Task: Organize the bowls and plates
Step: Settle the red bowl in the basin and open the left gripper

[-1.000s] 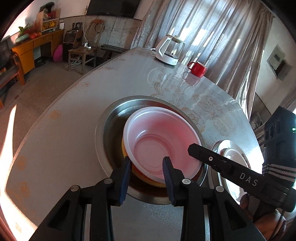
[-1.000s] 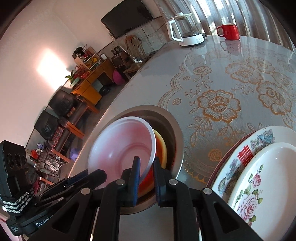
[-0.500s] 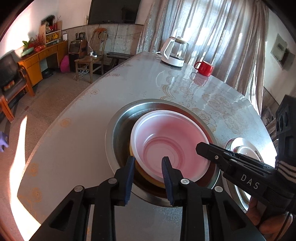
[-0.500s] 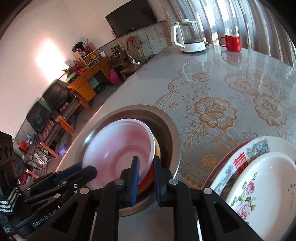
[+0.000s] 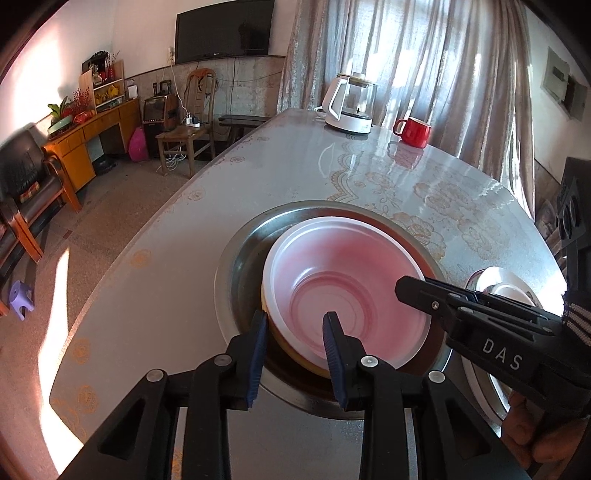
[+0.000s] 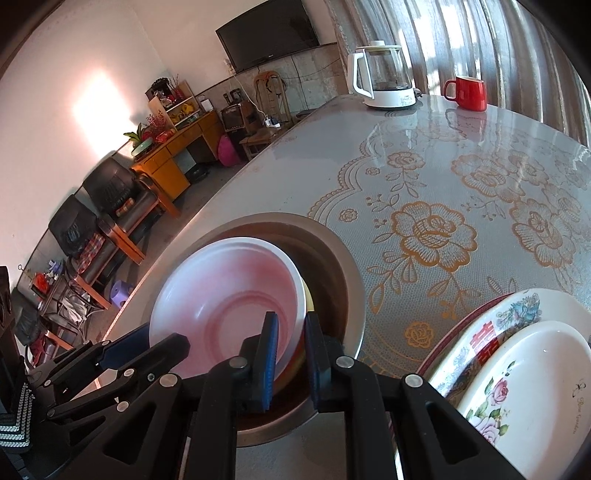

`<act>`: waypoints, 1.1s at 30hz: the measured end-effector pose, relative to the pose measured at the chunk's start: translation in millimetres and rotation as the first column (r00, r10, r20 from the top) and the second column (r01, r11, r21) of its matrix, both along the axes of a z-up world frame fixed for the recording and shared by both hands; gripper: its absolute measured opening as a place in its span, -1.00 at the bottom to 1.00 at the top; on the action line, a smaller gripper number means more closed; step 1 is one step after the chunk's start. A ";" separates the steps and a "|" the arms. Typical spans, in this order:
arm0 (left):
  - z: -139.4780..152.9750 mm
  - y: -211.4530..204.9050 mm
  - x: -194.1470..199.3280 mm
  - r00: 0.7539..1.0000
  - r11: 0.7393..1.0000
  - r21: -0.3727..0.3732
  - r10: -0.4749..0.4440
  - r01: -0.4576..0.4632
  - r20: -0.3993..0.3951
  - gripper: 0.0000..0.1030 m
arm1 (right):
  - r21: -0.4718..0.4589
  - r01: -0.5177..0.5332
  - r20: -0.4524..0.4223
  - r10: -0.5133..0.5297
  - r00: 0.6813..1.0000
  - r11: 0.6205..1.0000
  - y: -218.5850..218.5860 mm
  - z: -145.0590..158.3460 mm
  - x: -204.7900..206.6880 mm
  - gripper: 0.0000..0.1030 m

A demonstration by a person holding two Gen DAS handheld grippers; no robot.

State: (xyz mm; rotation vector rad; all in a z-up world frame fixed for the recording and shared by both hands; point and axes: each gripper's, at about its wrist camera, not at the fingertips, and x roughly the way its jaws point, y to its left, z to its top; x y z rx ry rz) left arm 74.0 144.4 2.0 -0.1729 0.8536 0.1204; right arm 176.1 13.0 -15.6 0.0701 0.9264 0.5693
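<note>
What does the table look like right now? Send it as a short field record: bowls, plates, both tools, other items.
bowls: pink bowl on top of nested bowls inside a steel basin
plates: flowered plate stacked on a larger patterned plate, right of the basin
left tool: astride the bowls' near rim, one finger inside, one outside; contact unclear
right tool: shut on the pink bowl at its right rim
other items: kettle and red mug at the far end of the table

Wall television (image 5: 224,31), sunlit curtains (image 5: 424,55), orange desk (image 5: 92,129).
</note>
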 end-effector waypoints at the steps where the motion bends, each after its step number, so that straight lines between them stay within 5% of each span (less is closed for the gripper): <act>1: 0.2 0.6 -0.7 1.000 1.000 -0.005 0.001 -0.001 -0.001 -0.39 | 0.007 -0.005 -0.003 0.005 1.000 1.000 0.0 0.2 -0.4 -0.65; 23: 4.0 0.4 -7.6 1.000 1.000 -0.017 0.013 -0.012 0.008 -0.35 | 0.038 -0.013 0.021 0.012 1.000 0.999 -11.1 7.6 -22.9 -0.52; 33: 4.3 1.5 -9.0 1.000 1.000 -0.013 0.015 -0.015 0.012 -0.35 | -0.005 -0.021 0.047 0.021 0.999 1.000 -1.0 2.3 -19.2 -0.72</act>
